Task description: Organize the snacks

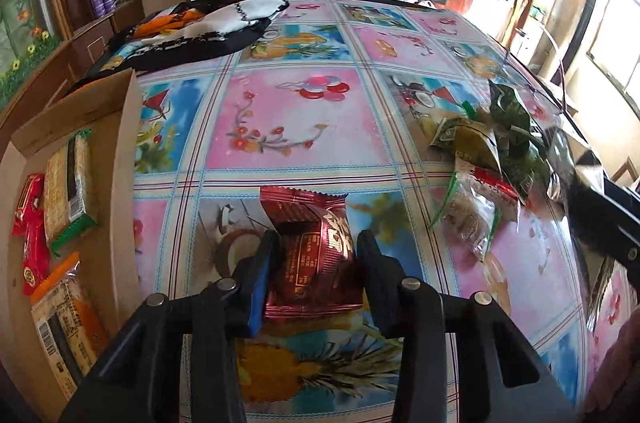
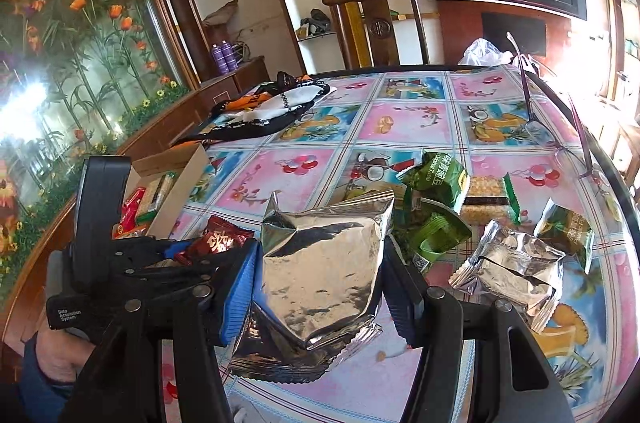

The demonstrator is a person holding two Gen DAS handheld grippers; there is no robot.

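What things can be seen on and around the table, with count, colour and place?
dark red foil snack packet: one, between left claw fingers
large silver foil packet: one, inside right claw
small silver foil packet: one, table right
green snack packets: several, table middle
brown cardboard box: one, table left, holds snacks
black-white-orange cloth: one, far left
flowered tablecloth: one, pink-blue
left claw: one, black
right claw: one, black

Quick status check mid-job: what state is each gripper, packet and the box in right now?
left gripper: around the red packet, grip not certain
right gripper: shut on the silver packet
cardboard box: open, several snacks inside
green packets: loose pile on the table
second silver packet: lying on the table, unheld
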